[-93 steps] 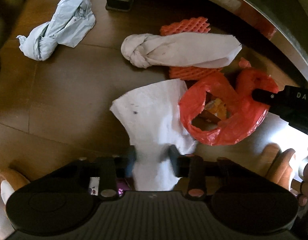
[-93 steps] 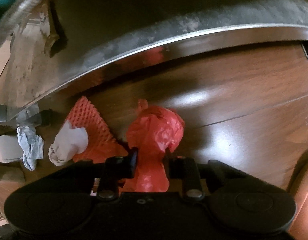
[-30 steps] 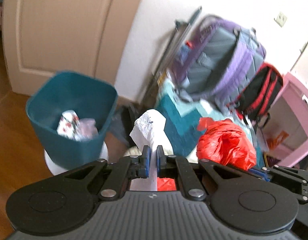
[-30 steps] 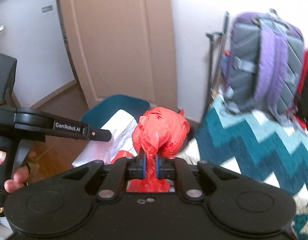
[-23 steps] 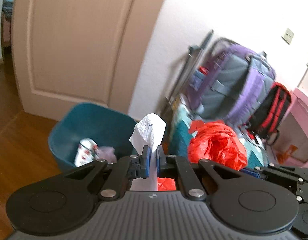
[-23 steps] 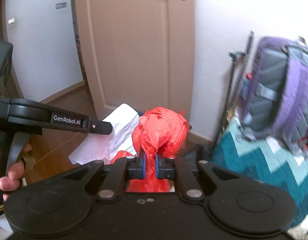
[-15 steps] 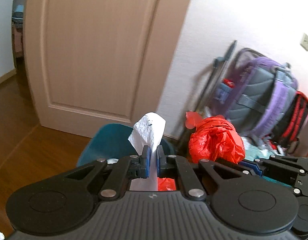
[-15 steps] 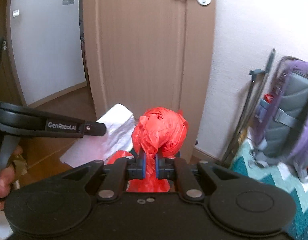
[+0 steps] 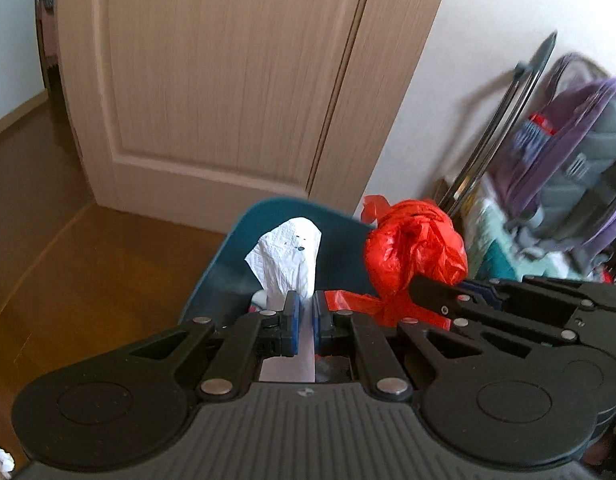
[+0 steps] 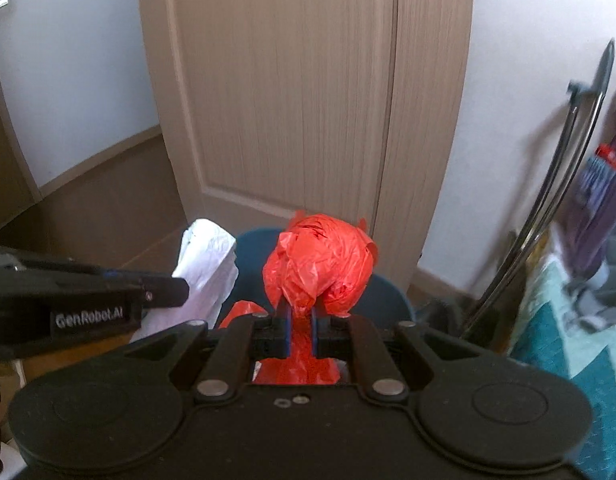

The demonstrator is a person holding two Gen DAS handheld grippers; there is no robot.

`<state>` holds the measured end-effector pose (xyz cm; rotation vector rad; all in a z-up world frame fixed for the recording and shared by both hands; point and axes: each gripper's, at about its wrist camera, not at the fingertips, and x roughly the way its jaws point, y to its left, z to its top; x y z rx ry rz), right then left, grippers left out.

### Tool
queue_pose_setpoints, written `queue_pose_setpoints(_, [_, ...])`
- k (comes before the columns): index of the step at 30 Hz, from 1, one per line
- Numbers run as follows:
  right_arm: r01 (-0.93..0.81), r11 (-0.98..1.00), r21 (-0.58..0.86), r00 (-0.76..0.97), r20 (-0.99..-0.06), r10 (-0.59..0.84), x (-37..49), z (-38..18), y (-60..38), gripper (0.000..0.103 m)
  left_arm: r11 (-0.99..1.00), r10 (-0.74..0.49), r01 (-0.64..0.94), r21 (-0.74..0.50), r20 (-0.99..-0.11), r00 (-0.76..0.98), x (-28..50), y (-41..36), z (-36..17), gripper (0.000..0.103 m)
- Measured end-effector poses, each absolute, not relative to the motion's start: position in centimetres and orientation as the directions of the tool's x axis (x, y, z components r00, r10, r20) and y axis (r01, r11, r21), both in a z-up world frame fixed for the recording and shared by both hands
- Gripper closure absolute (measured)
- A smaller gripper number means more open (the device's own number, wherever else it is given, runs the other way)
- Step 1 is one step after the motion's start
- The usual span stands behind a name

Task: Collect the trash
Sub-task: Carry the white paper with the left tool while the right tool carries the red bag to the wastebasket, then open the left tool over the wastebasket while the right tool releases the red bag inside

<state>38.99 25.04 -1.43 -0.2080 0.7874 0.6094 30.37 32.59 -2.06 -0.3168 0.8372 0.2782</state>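
Observation:
My left gripper point(image 9: 304, 305) is shut on a white paper tissue point(image 9: 287, 255) that sticks up between its fingers. My right gripper point(image 10: 299, 317) is shut on a crumpled red plastic bag point(image 10: 320, 267), which also shows in the left wrist view point(image 9: 414, 254). Both are held side by side just above a teal trash bin point(image 9: 268, 210), whose rim shows behind them in the right wrist view point(image 10: 384, 287). The bin's inside is mostly hidden by the grippers and the trash. The tissue also shows in the right wrist view point(image 10: 208, 270).
A beige door point(image 9: 228, 80) stands behind the bin. A purple and grey backpack point(image 9: 576, 160) and metal rods point(image 10: 556, 184) lean on the white wall at the right. A teal zigzag rug point(image 10: 580, 344) lies below them. Brown wood floor point(image 9: 88, 264) is at the left.
Both grippers carried the tissue and red bag from the dark table to the bin. Over the last second the bin has come closer and now sits directly under them.

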Motion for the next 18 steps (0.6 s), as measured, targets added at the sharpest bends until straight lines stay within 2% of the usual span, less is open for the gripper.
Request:
queue_pose_setpoints(7, [-0.588, 0.807, 0.052, 0.491, -0.771, 0.407, 40.3, -5.0, 24.9, 0.089, 0.916, 0.075, -0.362, -0.173, -0.812, 0.579, 31.9, 33.1, -6.5, 0.096])
queue_pose_setpoints(13, [-0.602, 0.796, 0.063, 0.455, -0.792, 0.407, 40.7, -5.6, 24.4, 0.083, 0.919, 0.060, -0.360, -0.162, -0.845, 0.532, 32.3, 32.4, -8.9, 0.096])
queue_pose_setpoints(16, [-0.608, 0.792, 0.056, 0.455, -0.792, 0.406, 40.2, -5.3, 24.1, 0.079, 0.918, 0.044, -0.360, -0.170, -0.855, 0.516, 32.2, 32.4, -9.7, 0.096])
queue_pose_setpoints(18, [-0.605, 0.794, 0.057, 0.454, -0.795, 0.403, 39.9, -5.2, 24.0, 0.073, 0.914, 0.045, -0.369, -0.168, -0.862, 0.504, 32.3, 32.2, -10.1, 0.095])
